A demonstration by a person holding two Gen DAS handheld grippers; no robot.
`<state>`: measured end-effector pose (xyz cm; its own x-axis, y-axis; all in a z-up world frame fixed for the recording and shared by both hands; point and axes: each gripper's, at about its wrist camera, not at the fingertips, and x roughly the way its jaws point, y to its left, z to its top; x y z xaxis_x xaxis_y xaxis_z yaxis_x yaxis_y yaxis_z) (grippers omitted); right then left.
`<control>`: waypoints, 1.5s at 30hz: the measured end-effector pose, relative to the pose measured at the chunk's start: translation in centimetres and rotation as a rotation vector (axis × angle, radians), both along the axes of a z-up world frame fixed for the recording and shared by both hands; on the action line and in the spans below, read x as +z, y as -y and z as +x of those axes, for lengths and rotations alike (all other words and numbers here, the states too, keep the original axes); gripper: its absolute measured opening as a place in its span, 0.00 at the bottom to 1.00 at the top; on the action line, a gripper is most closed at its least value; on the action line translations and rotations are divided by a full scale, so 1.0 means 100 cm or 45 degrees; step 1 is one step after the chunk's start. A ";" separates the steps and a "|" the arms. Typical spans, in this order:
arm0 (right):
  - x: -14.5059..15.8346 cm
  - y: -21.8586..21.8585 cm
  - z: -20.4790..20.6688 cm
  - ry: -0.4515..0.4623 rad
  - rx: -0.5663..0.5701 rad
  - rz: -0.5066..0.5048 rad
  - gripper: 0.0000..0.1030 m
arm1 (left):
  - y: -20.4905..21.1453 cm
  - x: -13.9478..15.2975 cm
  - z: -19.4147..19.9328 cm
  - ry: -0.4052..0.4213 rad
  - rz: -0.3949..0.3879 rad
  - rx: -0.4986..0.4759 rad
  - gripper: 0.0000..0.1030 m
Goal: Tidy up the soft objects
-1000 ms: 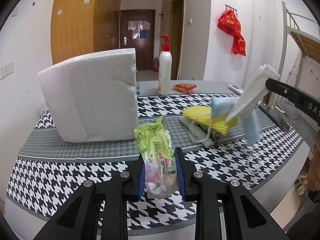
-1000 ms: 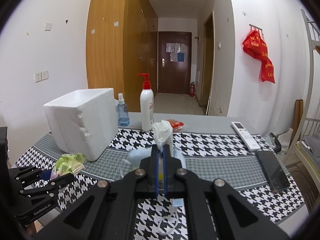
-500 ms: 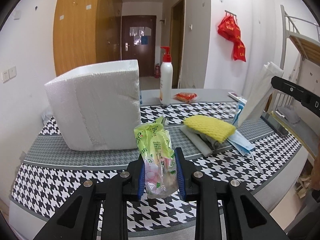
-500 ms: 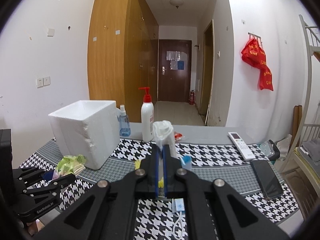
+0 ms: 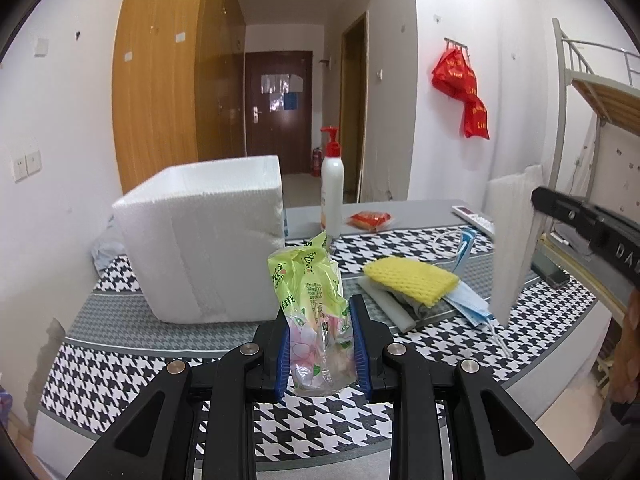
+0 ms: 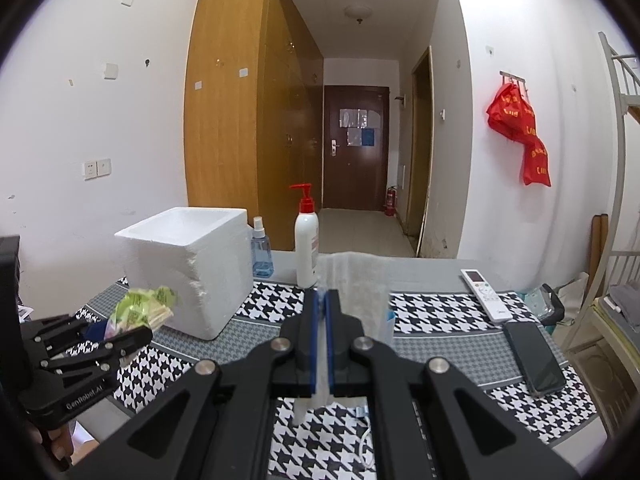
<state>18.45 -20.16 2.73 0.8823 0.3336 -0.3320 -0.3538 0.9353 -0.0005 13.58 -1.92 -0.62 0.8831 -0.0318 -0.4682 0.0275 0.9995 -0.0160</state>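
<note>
Both hands are loaded, nothing visibly stowed. The left tool (image 5: 320, 350) is clamped on a green tissue pack (image 5: 310, 300), the right tool (image 6: 322, 344) on a white foam sheet (image 5: 510, 240), both above the desk's (image 5: 120, 368) near edge. The yellow sponge (image 5: 412, 280) and blue mask (image 5: 474, 304) lie mid-desk; the foam box (image 5: 200, 240) waits by the left edge.

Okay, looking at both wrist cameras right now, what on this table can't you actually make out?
- Inside of the foam box: both views show only its walls and rim.
- Spray bottle: hidden behind the box in the left wrist view.
- White sheet in the right gripper: blurred; its lower end is hidden by the jaws in the right wrist view.
- Print on the green packet in the left gripper: too small to read.
- Pile under the yellow net: mostly covered.
</note>
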 end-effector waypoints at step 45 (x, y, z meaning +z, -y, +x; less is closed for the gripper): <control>-0.095 -0.020 0.006 -0.337 0.164 -0.104 0.72 | -0.010 -0.018 0.019 -0.048 0.002 0.052 0.27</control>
